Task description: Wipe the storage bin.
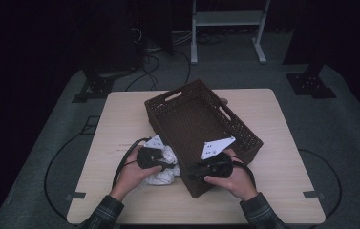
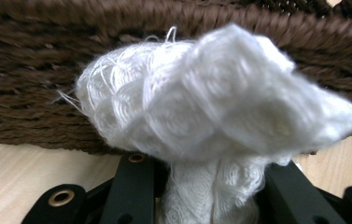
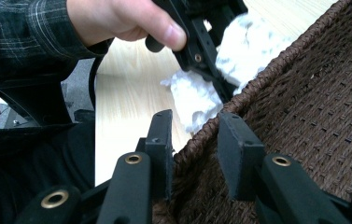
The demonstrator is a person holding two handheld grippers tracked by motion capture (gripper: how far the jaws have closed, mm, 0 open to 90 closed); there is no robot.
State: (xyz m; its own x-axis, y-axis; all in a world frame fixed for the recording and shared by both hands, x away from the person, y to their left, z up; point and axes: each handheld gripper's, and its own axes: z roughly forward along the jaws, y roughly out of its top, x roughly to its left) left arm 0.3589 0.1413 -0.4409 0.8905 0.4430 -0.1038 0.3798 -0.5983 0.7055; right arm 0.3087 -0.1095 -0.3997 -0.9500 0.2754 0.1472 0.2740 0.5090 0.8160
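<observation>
Left of centre in the high view: left claw (image 1: 167,167) clenched on a white cloth (image 1: 165,167), low on the counter (image 1: 120,119), tight against the basket's near-left wall. Claw body and hand (image 1: 132,174) cover much of the cloth; whether it rests on the wood or hangs just off it I cannot tell. In the left gripper view the cloth (image 2: 211,102) bulges over the jaws, pinched between them at the bottom edge, and blocks most of the brown woven basket (image 2: 71,56) wall right behind it.

Centre: basket (image 1: 201,119) sits skewed on the counter, near corner hidden under the right hand (image 1: 232,179).

Right: right claw (image 1: 194,175) at the basket's near corner. Right gripper view shows the right claw (image 3: 194,140) straddling the basket rim (image 3: 257,79), one jaw outside, one inside, gap on both sides, so released. Upper part of that view: the left hand (image 3: 122,18), plaid sleeve (image 3: 19,32) and cloth (image 3: 211,84) just outside the rim.

Dark floor, cables and a grey stand (image 1: 227,28) at top, hard to make out.
</observation>
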